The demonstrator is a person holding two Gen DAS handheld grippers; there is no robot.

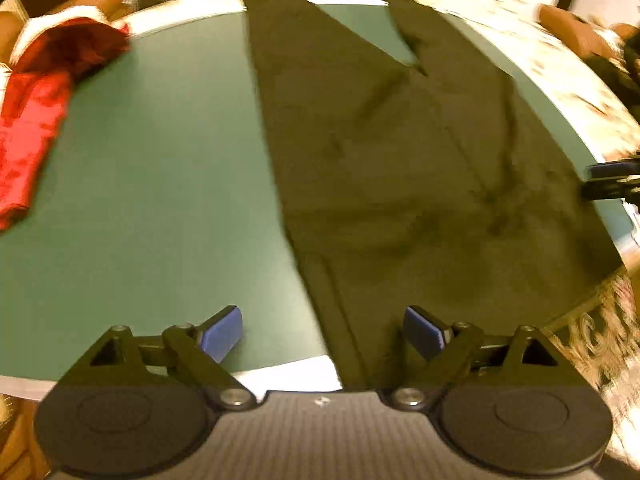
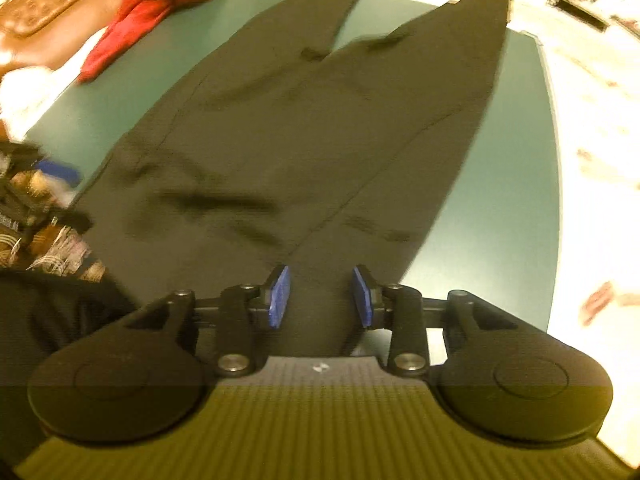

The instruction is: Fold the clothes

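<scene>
Trousers (image 1: 400, 152) lie flat on the green table (image 1: 160, 168), legs running away from the camera, waistband end at the near edge.

Left wrist view: left gripper (image 1: 322, 330) hovers over the near edge, straddling the trousers' left side seam. Fingers spread wide, nothing between the pads. Probably lined up to pinch that edge. Cloth is dark olive-brown, matte, a few shallow creases mid-leg; legs split into a V at the far end. Red garment (image 1: 36, 120) is bunched at the far left, well apart. Right gripper's tip (image 1: 612, 180) shows at the right edge of the cloth.

Right wrist view: right gripper (image 2: 320, 296) sits low over the waistband end, about mid-width, fingers partly open, fabric visible in the gap but not clamped. Both legs lie side by side, unfolded full length. Frames are motion-blurred, so contact with the cloth can't be confirmed.
</scene>
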